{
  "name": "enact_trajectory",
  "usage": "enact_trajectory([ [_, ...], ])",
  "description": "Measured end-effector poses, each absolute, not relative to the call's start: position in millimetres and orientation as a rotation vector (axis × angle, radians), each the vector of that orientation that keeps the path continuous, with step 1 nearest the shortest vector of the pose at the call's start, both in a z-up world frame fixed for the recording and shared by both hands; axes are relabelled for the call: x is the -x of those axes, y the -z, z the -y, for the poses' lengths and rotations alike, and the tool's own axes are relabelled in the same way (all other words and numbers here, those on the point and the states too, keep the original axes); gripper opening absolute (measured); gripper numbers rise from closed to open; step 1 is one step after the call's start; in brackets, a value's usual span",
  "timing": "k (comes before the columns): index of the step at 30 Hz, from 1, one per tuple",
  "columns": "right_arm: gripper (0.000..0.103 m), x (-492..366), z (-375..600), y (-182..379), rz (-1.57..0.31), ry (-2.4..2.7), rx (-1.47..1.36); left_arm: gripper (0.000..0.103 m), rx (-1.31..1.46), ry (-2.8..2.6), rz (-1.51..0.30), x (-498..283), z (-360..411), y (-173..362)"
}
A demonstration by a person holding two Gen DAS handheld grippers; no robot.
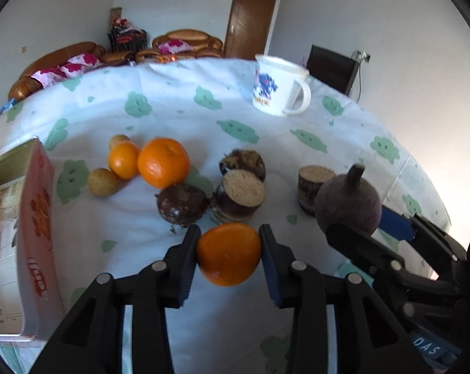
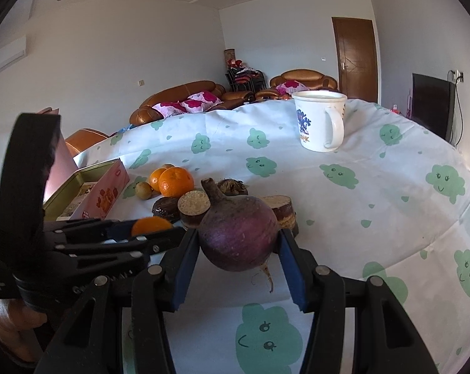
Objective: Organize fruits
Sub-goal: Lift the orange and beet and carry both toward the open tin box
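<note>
My left gripper (image 1: 229, 251) is shut on an orange (image 1: 229, 253) and holds it just above the tablecloth. My right gripper (image 2: 238, 243) is shut on a dark purple round vegetable with a stem (image 2: 238, 237); it also shows in the left wrist view (image 1: 348, 204) at the right. Two more oranges (image 1: 163, 162) (image 1: 123, 160) and two small yellowish fruits (image 1: 102, 182) (image 1: 118, 141) lie together at the left. In the right wrist view the left gripper (image 2: 150, 229) is left of mine with its orange (image 2: 150, 226).
Several chocolate muffins and biscuit-topped cakes (image 1: 239, 199) stand mid-table. An open pink box (image 1: 32, 237) stands at the left. A white mug (image 1: 278, 88) stands at the back. The tablecloth (image 1: 172, 103) has green cloud prints; table edge curves right.
</note>
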State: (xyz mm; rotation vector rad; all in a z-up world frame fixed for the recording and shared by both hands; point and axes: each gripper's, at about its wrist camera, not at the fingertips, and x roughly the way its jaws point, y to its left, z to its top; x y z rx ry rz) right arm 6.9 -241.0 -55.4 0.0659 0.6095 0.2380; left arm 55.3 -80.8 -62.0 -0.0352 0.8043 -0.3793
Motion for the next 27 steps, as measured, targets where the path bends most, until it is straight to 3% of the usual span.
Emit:
enact_trajectory([
  [27,0.053,13,236,48,-0.497,-0.275,-0.024,0.039,0.018,0.282,-0.580,-24,68,34],
])
